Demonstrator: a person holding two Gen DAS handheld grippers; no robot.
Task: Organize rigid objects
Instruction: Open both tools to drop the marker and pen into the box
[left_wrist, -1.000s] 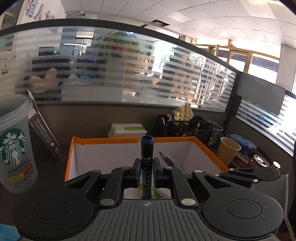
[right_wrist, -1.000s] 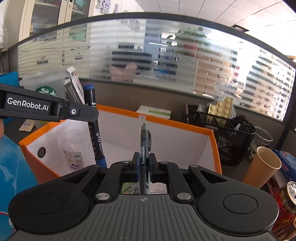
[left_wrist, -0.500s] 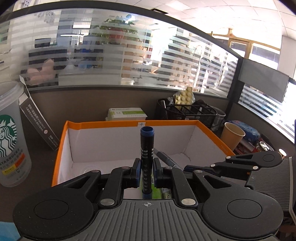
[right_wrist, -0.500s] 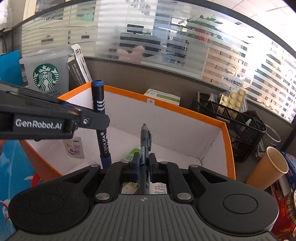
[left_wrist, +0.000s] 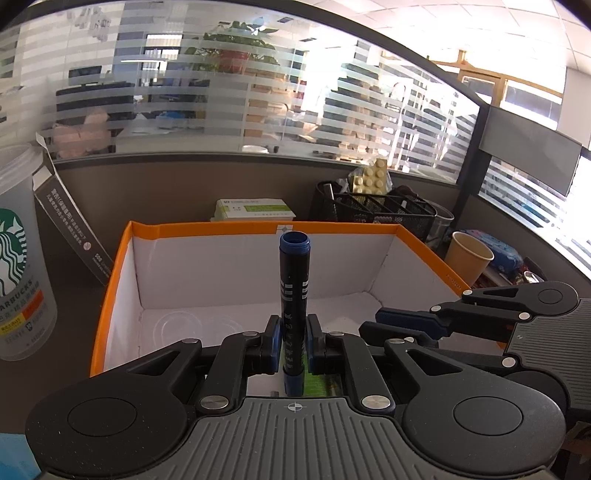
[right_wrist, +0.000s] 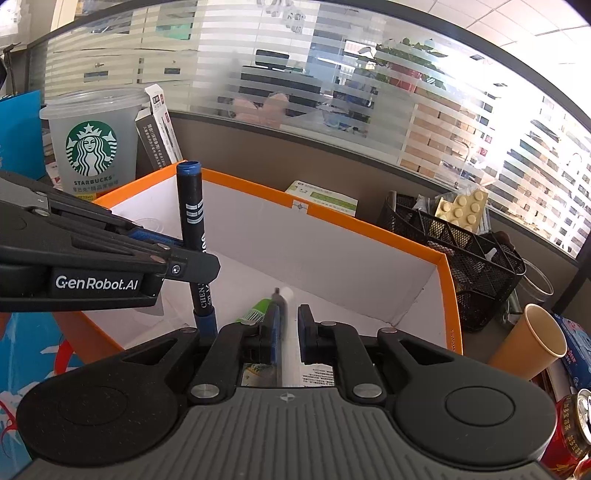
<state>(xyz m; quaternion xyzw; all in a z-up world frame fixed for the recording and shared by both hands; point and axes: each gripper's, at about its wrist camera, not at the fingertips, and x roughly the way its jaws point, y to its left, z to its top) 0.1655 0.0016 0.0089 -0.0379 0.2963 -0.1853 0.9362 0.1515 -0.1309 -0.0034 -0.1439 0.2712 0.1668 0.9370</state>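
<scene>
The orange-rimmed box fills the middle of both views, its white floor holding a green packet near the lower centre of the right view and a clear lid at lower left of the left view. Over it, the left tongs are closed on a dark marker standing upright, blue cap end at the top, well inside the rim. The right tongs stand parted at the bottom centre of their frame, with a blurred pen in the gap between the pads — it looks to be slipping free toward the box floor, though the blur leaves that uncertain. The step in hand seems to be dropping both writing tools into the box. To do it well, the marker should be lowered close to the floor and tipped flat before the pads part — released upright, it may bounce or roll against the packet.
</scene>
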